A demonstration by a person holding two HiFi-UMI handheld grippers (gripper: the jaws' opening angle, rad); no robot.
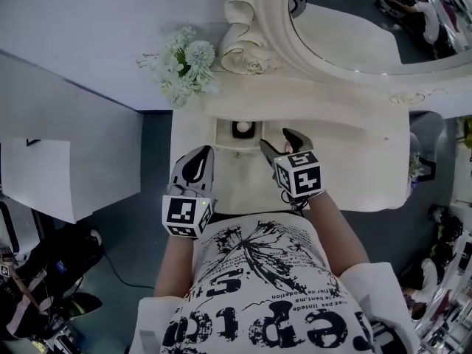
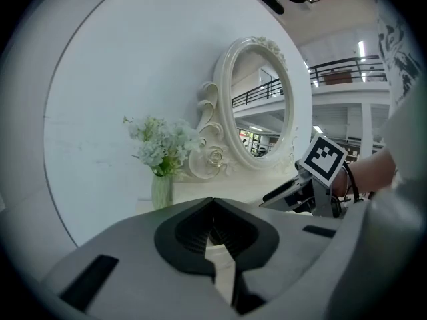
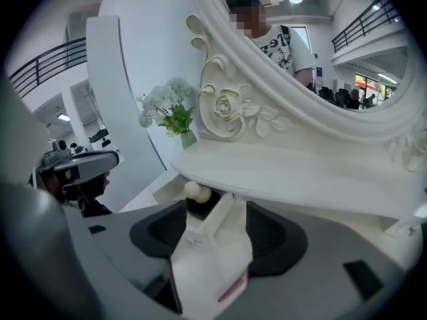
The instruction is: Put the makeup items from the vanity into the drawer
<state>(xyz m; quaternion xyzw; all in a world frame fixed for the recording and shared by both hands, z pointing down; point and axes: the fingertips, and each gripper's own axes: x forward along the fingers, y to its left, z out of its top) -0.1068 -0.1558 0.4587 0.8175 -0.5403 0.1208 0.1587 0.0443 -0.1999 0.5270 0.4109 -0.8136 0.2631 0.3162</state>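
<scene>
1. Left gripper (image 2: 213,202): clenched, with the jaws meeting tip to tip and nothing between them. It hangs near the front edge of the vanity top (image 1: 354,161), to the left of the drawer (image 1: 219,135).
2. Right gripper (image 1: 274,139): released, with the jaws wide apart and empty. Its own view shows only the drawer's pale wall and dark interior through the gap. Neither pad presses on anything.
3. Task item: one small pale round item (image 1: 243,128) lies inside the dark compartment of the open drawer, beneath the shelf under the mirror (image 1: 346,21). What kind of item it is cannot be determined. No other makeup item can be seen on the vanity top. The flowers (image 1: 184,65) stand well apart, at the back left.
4. Governing relation: the drawer lies straight ahead of the right gripper's opening, just beyond its tips. From the left gripper it lies ahead and to the right. The right gripper is the nearer. The item is round, so no long axis can be given. The drawer's slide line runs between the person and the mirror.
5. Assessment: the item appears to be stowed already. The likely next move is a push on the drawer front, square to that slide line. An off-centre push could jam the drawer.
</scene>
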